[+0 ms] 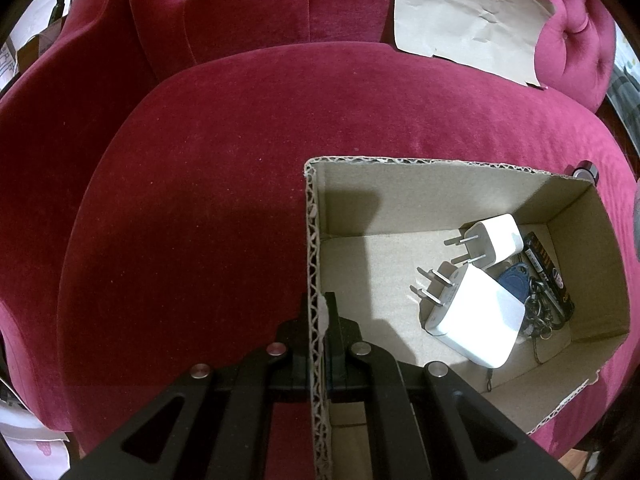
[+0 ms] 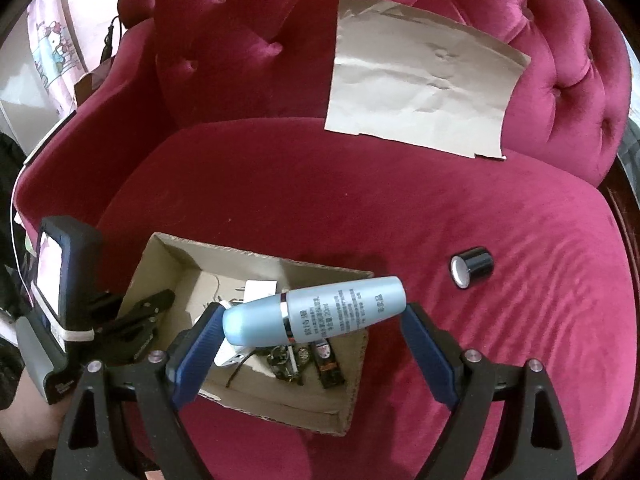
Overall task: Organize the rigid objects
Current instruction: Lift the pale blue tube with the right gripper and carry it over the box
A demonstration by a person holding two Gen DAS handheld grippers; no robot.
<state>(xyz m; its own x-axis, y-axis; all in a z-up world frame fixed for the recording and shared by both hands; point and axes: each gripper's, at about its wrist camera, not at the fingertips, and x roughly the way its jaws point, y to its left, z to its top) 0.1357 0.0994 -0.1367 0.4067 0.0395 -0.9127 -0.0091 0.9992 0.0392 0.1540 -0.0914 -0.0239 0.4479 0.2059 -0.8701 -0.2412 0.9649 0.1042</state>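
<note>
An open cardboard box (image 1: 400,192) sits on the red velvet sofa seat; it also shows in the right wrist view (image 2: 168,256). Inside lie two white plug chargers (image 1: 476,312), a blue key fob with keys (image 1: 516,284) and a dark battery (image 1: 548,272). My left gripper (image 1: 319,320) is shut on the box's left wall. My right gripper (image 2: 314,314) holds a pale blue bottle (image 2: 320,312) lengthwise between its blue pads, above the box. A small black cylinder with a silver end (image 2: 472,266) lies on the seat right of the box.
A creased sheet of brown paper (image 2: 420,80) leans against the tufted sofa back. The left gripper's body with its screen (image 2: 60,280) sits at the box's left side. The sofa arm rises at the left (image 2: 80,140).
</note>
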